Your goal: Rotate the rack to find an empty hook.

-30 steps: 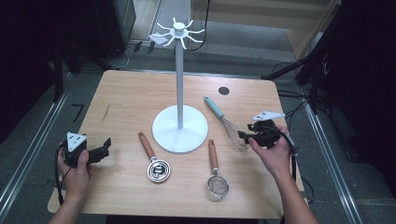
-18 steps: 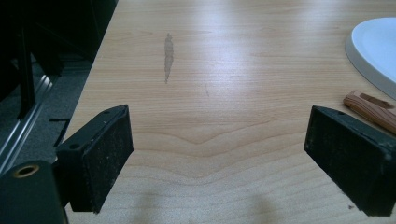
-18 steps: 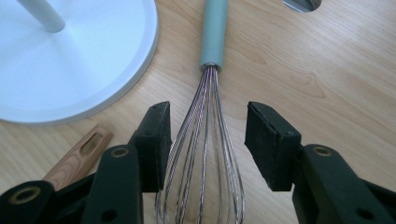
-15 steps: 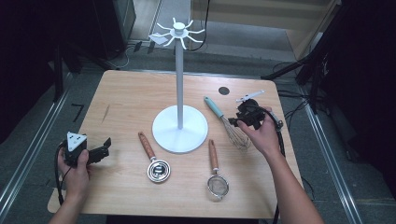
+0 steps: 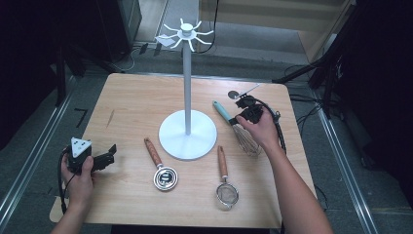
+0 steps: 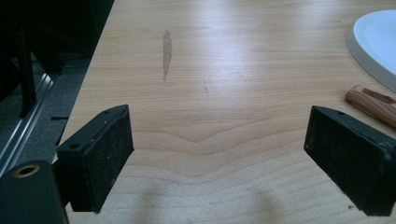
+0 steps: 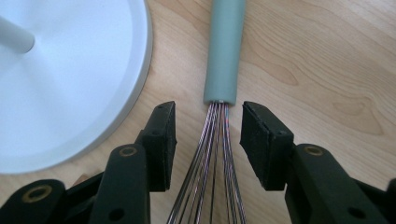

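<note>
While right claw [image 7: 208,140] narrows around one whisk [image 7: 223,51], unpressed, left claw [image 6: 219,163] gapes empty.

One whisk [image 5: 239,130], one strainer [image 5: 225,184], one stand [image 5: 187,127], perhaps one scoop [image 5: 160,166].

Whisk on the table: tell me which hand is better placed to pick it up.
Right. The right claw already straddles the whisk wires just below its green handle, jaws closing but not yet touching. The left claw sits open over bare table, far from it.
</note>
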`<state>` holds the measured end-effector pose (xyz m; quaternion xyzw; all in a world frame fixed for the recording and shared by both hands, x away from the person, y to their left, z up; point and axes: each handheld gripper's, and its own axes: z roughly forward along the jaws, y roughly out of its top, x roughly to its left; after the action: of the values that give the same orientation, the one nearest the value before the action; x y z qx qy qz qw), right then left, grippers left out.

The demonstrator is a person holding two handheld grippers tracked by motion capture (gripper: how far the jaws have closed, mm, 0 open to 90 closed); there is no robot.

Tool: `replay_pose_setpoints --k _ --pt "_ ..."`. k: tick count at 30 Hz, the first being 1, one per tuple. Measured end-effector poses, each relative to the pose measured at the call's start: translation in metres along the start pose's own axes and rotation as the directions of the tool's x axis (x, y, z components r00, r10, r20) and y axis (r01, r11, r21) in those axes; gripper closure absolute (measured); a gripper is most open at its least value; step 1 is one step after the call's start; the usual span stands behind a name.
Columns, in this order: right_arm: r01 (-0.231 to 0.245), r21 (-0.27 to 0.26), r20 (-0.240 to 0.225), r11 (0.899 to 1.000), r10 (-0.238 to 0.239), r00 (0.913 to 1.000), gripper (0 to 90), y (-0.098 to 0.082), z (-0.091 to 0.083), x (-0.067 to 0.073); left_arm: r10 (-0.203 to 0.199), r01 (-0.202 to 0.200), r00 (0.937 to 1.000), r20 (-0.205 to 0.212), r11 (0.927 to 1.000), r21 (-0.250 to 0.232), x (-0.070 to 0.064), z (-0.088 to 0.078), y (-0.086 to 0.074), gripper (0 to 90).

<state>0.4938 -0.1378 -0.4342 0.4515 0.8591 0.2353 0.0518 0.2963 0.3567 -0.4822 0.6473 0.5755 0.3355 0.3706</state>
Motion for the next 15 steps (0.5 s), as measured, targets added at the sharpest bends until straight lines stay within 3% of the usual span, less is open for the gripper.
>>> replay_pose_setpoints --k 9,15 --pt "-0.059 0.020 0.036 0.998 0.058 0.9976 62.6 0.015 0.028 -0.004 0.001 -0.001 1.0000 0.005 1.0000 0.009 0.000 0.000 0.000 8.8" --pt "-0.081 0.050 0.023 0.995 0.080 0.9965 61.7 0.025 0.042 -0.003 0.006 -0.006 1.0000 0.007 0.9999 0.011 0.000 0.001 0.000 8.8"
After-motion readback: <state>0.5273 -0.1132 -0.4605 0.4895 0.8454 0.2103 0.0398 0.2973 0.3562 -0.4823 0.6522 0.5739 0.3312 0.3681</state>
